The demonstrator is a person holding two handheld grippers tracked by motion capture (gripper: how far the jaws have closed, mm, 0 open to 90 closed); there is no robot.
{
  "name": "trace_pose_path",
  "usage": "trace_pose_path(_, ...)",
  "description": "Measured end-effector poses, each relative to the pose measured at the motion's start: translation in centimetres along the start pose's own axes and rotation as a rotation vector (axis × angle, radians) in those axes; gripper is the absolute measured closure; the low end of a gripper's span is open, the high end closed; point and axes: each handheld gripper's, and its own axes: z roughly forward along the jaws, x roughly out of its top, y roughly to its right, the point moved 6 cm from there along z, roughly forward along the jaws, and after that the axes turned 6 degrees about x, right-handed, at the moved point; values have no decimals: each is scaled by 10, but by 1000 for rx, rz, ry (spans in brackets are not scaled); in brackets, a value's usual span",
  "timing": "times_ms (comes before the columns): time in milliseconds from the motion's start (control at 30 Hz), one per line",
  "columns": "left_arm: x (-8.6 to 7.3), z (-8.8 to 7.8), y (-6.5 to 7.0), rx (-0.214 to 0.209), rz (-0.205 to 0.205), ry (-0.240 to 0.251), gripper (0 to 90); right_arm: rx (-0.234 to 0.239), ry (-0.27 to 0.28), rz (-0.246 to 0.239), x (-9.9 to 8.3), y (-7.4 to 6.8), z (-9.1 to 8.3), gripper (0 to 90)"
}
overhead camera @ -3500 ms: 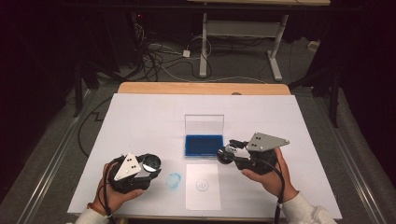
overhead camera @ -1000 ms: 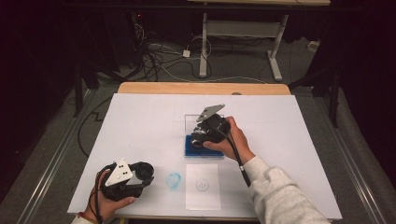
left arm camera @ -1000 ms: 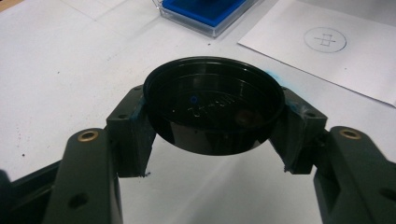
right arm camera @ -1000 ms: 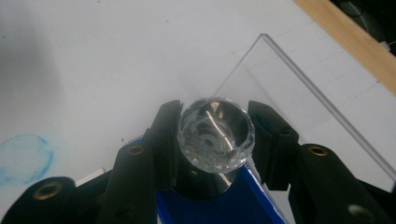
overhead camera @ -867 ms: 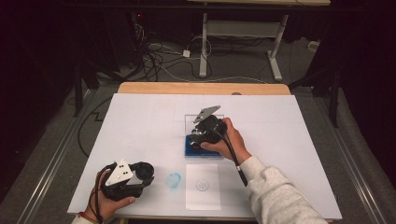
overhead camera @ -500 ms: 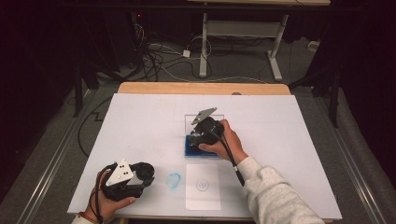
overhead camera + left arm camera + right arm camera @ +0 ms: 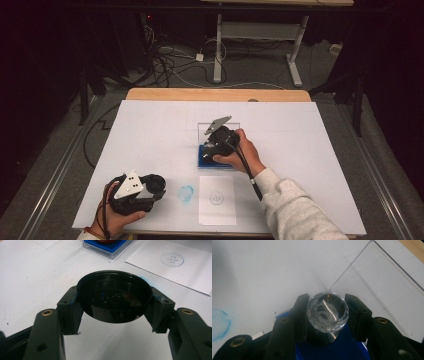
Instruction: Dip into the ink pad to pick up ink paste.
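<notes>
1. Right gripper view: the right gripper (image 7: 327, 315), now over the blue ink pad (image 7: 332, 350) at frame bottom, is clamped on a faceted clear-topped stamp (image 7: 327, 311); inking appears underway.
2. Left gripper (image 7: 113, 302), unmoved, grips a black round cap (image 7: 114, 296).
3. No legible writing; the paper sheet (image 7: 172, 267), upper right, bears a crossed circle.

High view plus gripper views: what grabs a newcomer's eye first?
The right gripper presses a clear faceted-top stamp onto the blue ink pad at mid-table. Near the front edge, the left gripper clamps a round black lid, beside a blue ring smudge and a paper sheet with a circle mark.
</notes>
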Motion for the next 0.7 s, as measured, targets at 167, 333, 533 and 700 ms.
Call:
trace_pose_path(167, 0, 0, 1, -1, 1, -1, 370, 2, 1, 13, -2, -1, 0, 574)
trace_pose_path(333, 0, 0, 1, -1, 1, 0, 370, 1, -2, 16, -2, -1, 1, 573)
trace_pose_path(533, 0, 1, 1, -4, 4, -2, 370, 9, -19, 12, -1, 1, 1, 574)
trace_pose_path(700, 0, 1, 2, -6, 5, -2, 370, -6, -22, 0, -2, -2, 1, 574)
